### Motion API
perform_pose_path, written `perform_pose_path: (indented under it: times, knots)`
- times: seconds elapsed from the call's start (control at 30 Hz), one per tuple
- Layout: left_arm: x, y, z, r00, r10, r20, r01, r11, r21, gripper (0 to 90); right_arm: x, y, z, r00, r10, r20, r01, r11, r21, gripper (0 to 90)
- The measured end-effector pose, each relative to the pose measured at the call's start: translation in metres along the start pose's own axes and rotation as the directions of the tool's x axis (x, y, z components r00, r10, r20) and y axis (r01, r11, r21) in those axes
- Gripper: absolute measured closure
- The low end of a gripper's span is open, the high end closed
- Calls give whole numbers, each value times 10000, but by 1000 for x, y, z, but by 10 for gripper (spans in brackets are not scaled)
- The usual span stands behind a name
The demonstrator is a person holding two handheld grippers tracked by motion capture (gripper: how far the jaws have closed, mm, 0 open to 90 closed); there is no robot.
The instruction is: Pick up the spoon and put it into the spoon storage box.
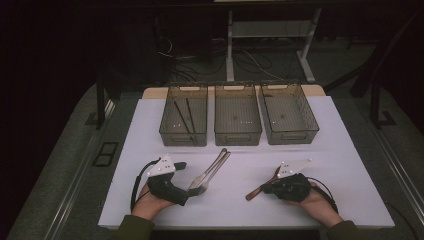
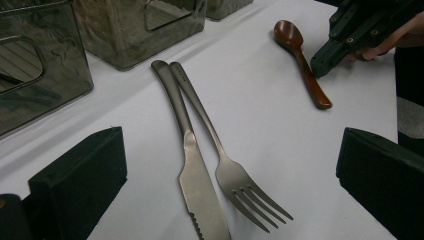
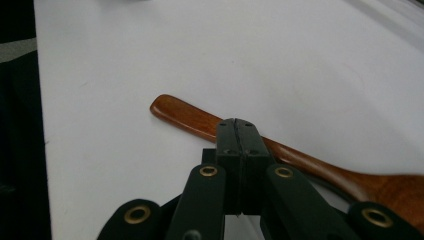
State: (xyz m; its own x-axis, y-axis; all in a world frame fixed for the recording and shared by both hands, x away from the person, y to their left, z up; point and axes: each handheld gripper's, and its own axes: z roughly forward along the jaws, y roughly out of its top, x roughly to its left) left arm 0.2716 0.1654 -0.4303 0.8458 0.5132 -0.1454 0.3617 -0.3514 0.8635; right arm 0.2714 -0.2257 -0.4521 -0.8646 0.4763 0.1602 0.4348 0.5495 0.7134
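The white table (image 1: 320, 150) carries three clear bins in a row at its far side; take the middle bin (image 1: 238, 134) as the mark. The left bin (image 1: 183, 136) beside it holds two dark chopsticks (image 1: 184, 116); the right bin (image 1: 292, 134) looks bare, though its mesh walls and the dim light make that hard to confirm.

The left gripper (image 1: 184, 182) sits nearer than the middle bin and to its left, jaws spread wide, framing the knife (image 2: 197, 185) and fork (image 2: 235, 180) without touching them. The right gripper (image 3: 236, 131) sits nearer than the bin and to its right, jaws pressed together, tips right over the spoon (image 2: 304, 65) handle; whether they rest on it I cannot tell.

Knife and fork lie side by side, handles crossing and pointing toward the middle bin. Both look like stiff, smooth metal: fairly heavy, likely slippery, lying flat and thin, so best pinched across the handle, one at a time. The knife tip is cut off in the left gripper view.

The spoon looks like lacquered wood: light, rigid, glossy, likely to slide. Mid-handle seems the best hold. In the high view the gripper hides its bowl
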Motion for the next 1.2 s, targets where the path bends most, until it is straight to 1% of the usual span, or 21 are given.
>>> perform_pose_path:
  times: [0.13, 0.33, 0.4, 0.47, 0.63, 0.73, 0.8, 0.83, 0.9, 0.93, 1.0, 1.07, 1.17, 1.2]
  knots:
    - [0, 1, 0, 10000, 18, -17, -18, 10000, -14, 0, 1, 8, 8, 9999, -102, 123, 102, 9999, -9, 887]
    - [0, 2, -1, 9999, -5, -113, 4, 10000, -46, 0, -2, 18, 17, 9993, 49, 368, -45, 9999, -110, 887]
    - [0, 2, -1, 9999, 53, -135, -54, 10000, -62, 0, -3, 20, 20, 9990, 102, 425, -96, 9998, -147, 887]
    - [0, 2, 0, 9999, -16, -136, 14, 9999, -124, 0, -5, 23, 23, 9986, 127, 514, -119, 9998, -168, 887]
    - [2, 3, 0, 9999, -18, -110, 16, 9999, -146, 0, -9, 29, 27, 9971, 331, 679, -312, 9991, -289, 887]
    - [2, 3, -1, 9999, 56, -114, -57, 9999, -156, 0, -11, 29, 23, 9970, 488, 598, -460, 9978, -476, 885]
    - [2, 3, -2, 9998, 119, -134, -120, 9999, -113, 0, -11, 29, 15, 9970, 618, 474, -584, 9958, -707, 822]
    - [2, 3, -3, 9999, 63, -149, -64, 9999, -118, 0, -11, 29, 11, 9968, 701, 377, -670, 9946, -787, 787]
    - [2, 3, -4, 9999, 66, -112, -68, 9998, -181, 0, -12, 29, 3, 9960, 772, 441, -728, 9929, -945, 727]
    - [2, 4, -4, 9999, 133, -85, -135, 9997, -179, 0, -14, 29, -1, 9957, 852, 368, -810, 9914, -1029, 684]
    - [3, 4, -4, 9998, 166, -114, -169, 9997, -183, 0, -16, 28, -6, 9951, 929, 344, -886, 9899, -1108, 607]
    - [3, 4, -4, 9998, 80, -171, -85, 9995, -293, 0, -20, 26, -12, 9935, 1114, 251, -1077, 9872, -1173, 536]
    - [4, 4, -4, 9999, 93, -124, -97, 9995, -301, 0, -24, 23, -21, 9908, 1294, 398, -1230, 9832, -1347, 463]
    - [4, 4, -3, 9999, 105, -80, -107, 9995, -285, 0, -26, 21, -23, 9907, 1270, 479, -1193, 9831, -1390, 437]
